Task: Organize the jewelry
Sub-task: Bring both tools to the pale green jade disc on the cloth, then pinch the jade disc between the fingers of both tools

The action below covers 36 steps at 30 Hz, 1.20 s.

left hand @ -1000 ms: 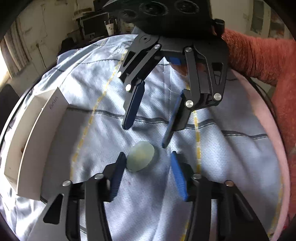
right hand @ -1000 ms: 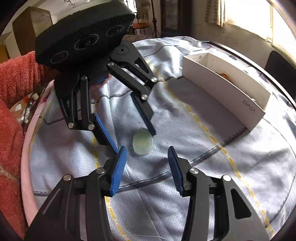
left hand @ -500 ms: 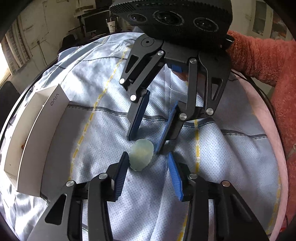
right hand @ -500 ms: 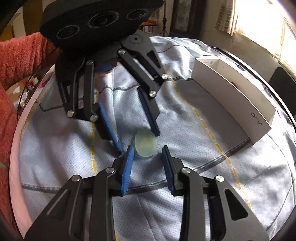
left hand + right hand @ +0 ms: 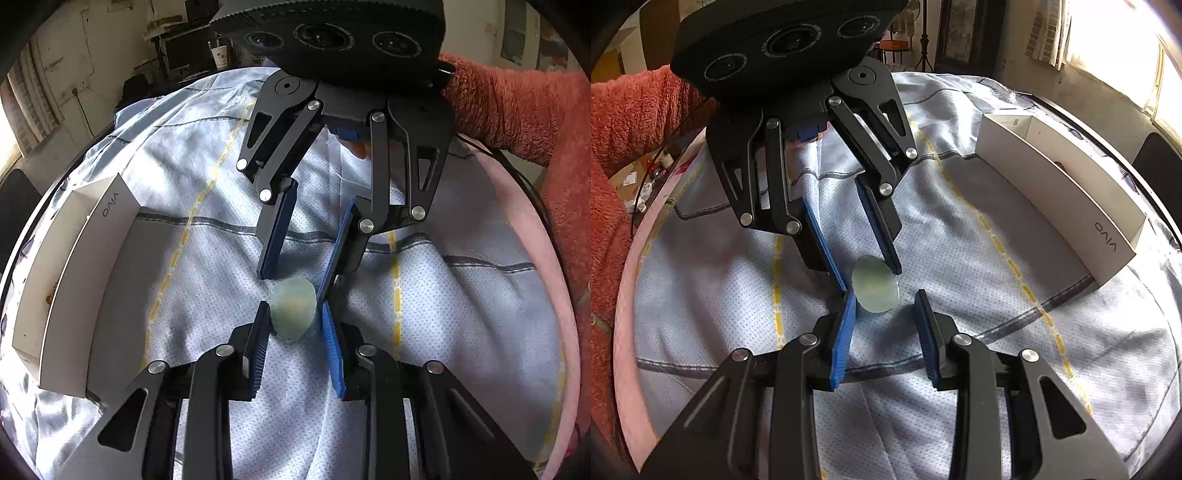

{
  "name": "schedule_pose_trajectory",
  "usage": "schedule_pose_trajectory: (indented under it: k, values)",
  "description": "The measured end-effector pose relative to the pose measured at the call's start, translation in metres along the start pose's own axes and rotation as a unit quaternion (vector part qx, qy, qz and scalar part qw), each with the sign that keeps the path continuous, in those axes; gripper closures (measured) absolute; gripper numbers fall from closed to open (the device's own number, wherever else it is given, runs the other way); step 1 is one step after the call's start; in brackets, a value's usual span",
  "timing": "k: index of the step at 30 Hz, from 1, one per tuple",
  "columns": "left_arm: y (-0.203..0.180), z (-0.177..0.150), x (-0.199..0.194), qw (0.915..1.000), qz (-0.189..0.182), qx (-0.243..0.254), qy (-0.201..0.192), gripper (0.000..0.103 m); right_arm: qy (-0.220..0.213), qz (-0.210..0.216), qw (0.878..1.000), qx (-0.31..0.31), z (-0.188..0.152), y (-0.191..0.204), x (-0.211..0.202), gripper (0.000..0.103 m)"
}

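Jade-coloured stone disc (image 5: 293, 308), pale green and slightly cloudy, is the piece of jewelry in hand. It looks small, hard and smooth: light to lift, stiff, likely slippery against rubber pads, and probably liable to chip if it drops onto something hard, though the cloth (image 5: 461, 295) under it is soft. The best hold would be across its flat faces or squarely on opposite points of the rim, with the pads well past the edge so it cannot squirt out.

The disc stands tipped up on its edge on the cloth-covered surface, not lying flat. In the left wrist view it sits between the tips of the left tongs (image 5: 293, 325), whose blue pads are narrowed around it; the left-hand pad appears to touch its rim, while contact on the other side cannot be told for certain. The right tongs (image 5: 884, 317) come in from the opposite side, partly open and holding nothing. In the right wrist view their left pad lies just beside the disc's lower edge and the other pad stands apart from it. The two sets of tips nearly meet around the disc.

An open white box (image 5: 74, 280) rests on the cloth, well apart to the left side, and is a likely place for the disc. An orange fuzzy sleeve (image 5: 517, 110) shows behind the right tongs.
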State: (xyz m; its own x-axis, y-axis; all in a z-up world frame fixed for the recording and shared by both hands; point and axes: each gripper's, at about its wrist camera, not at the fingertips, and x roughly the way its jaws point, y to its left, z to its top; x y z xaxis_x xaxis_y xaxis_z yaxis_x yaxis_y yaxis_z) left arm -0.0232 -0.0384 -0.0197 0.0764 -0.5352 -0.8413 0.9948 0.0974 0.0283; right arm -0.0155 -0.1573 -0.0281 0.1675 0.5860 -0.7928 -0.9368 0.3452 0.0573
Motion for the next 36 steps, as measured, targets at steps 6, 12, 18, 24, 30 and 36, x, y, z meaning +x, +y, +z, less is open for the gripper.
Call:
schedule_pose_trajectory:
  k: [6,12,18,24,30,36]
  values:
    - [-0.003,-0.002,-0.001,1.0,0.003,-0.005,0.0,0.075,0.007,0.005,1.0,-0.014,0.001,0.001,0.0,0.07]
    - [-0.004,-0.005,-0.003,1.0,0.006,0.007,0.004,0.075,0.008,0.006,0.999,-0.04,0.003,0.005,0.002,0.069]
    - [-0.002,-0.005,-0.003,1.0,0.001,0.002,0.001,0.075,0.011,0.011,0.999,-0.052,0.005,0.011,0.003,0.081]
    - [-0.004,-0.002,-0.003,0.9999,0.01,-0.001,0.009,0.078,0.017,-0.003,0.999,-0.033,0.008,0.016,0.001,0.087]
    - [-0.014,0.003,-0.001,0.9996,0.018,0.011,0.019,0.093,0.023,-0.029,0.999,-0.034,0.012,0.021,-0.006,0.103]
    - [-0.012,0.001,-0.001,0.9998,0.014,0.003,0.016,0.092,0.02,-0.028,0.999,-0.032,0.006,0.018,0.001,0.102]
